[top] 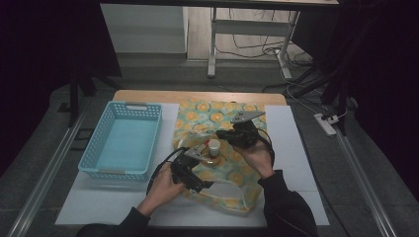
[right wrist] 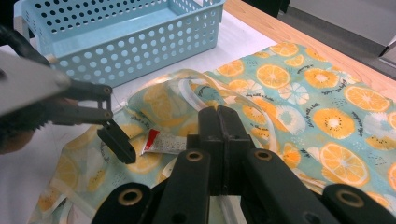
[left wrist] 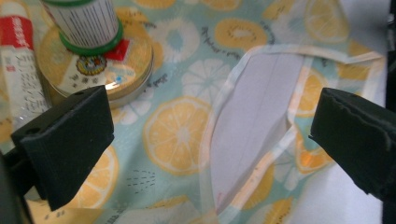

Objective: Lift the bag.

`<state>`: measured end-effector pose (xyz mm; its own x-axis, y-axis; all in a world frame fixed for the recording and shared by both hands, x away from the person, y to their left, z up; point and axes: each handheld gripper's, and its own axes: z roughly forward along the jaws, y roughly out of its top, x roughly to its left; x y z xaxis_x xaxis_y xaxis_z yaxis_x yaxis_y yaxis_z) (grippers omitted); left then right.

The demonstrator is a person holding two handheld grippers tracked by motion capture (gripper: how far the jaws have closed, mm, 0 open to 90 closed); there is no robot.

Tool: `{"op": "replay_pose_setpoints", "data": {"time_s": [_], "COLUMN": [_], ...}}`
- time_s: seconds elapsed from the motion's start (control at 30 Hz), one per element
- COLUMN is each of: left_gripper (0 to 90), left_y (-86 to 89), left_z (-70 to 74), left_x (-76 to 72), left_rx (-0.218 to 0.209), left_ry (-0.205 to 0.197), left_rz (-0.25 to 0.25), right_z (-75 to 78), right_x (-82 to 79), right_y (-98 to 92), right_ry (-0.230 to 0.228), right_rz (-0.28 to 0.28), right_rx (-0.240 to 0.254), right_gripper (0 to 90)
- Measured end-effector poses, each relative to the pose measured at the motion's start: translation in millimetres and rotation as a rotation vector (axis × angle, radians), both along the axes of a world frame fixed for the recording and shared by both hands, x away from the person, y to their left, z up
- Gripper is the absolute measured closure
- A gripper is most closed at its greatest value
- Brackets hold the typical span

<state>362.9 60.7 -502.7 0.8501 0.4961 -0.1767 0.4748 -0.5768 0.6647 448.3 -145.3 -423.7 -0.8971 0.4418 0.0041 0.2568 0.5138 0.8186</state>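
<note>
**Stacked bottle on a loose cloth bag, one strap pinched**

A dim room, a wooden table covered by a white sheet (top: 296, 163). On the sheet lies a fruit-print cloth bag (top: 225, 148), and on the bag sits a round gold tin (left wrist: 95, 70) with a small bottle (top: 214, 147) standing on its lid. A red-and-white tube (left wrist: 16, 70) lies just beside the tin.

The right gripper (right wrist: 219, 122) has its jaws pressed together, apparently on a clear strap of the bag; what lies between them is hard to make out. The left gripper (left wrist: 205, 140) hangs above the cloth near the tin with jaws spread wide and nothing between them. A blue basket (top: 123, 140) stands empty to the left, near the bag.

The risk, as I judge it: any pull on the strap would drag the cloth under the tin and topple the bottle. The left jaw nearest the tin could also knock it if it swings inward.
</note>
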Motion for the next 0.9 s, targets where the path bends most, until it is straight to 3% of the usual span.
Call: {"op": "replay_pose_setpoints", "data": {"time_s": [0.43, 0.67, 0.9], "left_gripper": [0.0, 0.0, 1.6], "left_y": [-11.6, -15.7, -15.2], "left_z": [-29.0, -32.8, -32.7], "left_x": [4.9, 4.9, 4.2], "left_rx": [0.095, 0.173, 0.182], "left_ry": [0.019, -0.036, -0.045], "left_rz": [0.041, 0.03, 0.02], "right_z": [-0.4, -1.5, -1.9], "right_x": [-0.5, 0.1, 0.3], "right_y": [0.5, 0.6, 0.0], "right_ry": [0.002, 0.006, 0.009], "right_rz": [-0.001, 0.0, -0.002], "right_rx": [-0.002, -0.007, -0.004], "right_gripper": [89.7, 89.7, 89.7]}}
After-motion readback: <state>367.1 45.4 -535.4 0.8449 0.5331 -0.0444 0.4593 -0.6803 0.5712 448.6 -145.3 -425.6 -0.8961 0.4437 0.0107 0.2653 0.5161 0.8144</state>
